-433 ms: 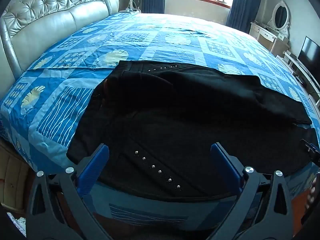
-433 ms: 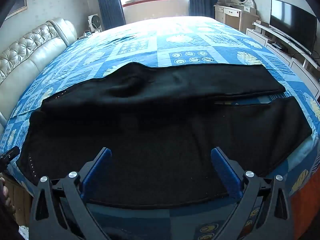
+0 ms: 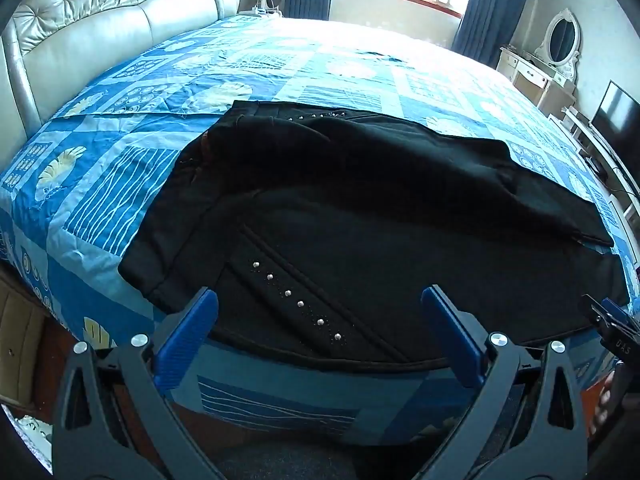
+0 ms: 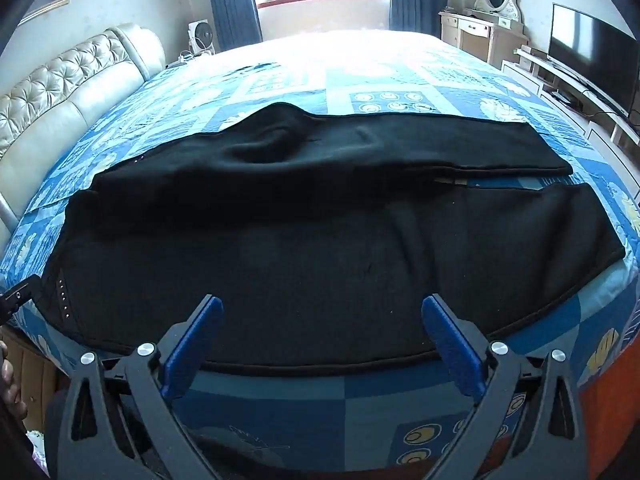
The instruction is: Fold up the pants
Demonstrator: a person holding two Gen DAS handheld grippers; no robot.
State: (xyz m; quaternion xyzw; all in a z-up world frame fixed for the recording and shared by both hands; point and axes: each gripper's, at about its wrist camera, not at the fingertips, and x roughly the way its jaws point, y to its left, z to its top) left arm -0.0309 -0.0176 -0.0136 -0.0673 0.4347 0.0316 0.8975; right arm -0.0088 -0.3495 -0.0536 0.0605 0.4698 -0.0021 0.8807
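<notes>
Two grippers, left (image 3: 318, 304) and right (image 4: 322, 312), both spread wide, empty | black pants (image 4: 320, 240) flat on bed (image 4: 400, 80) | no fold yet

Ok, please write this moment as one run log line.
left gripper: open | right gripper: open | black studded pants: flat on blue patterned bedspread, unfolded

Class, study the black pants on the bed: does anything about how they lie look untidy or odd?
Yes. The black pants lie spread across the blue quilt, but the far leg has a rumpled bulge near the crotch, and a gap opens between the two legs toward the hems.
</notes>
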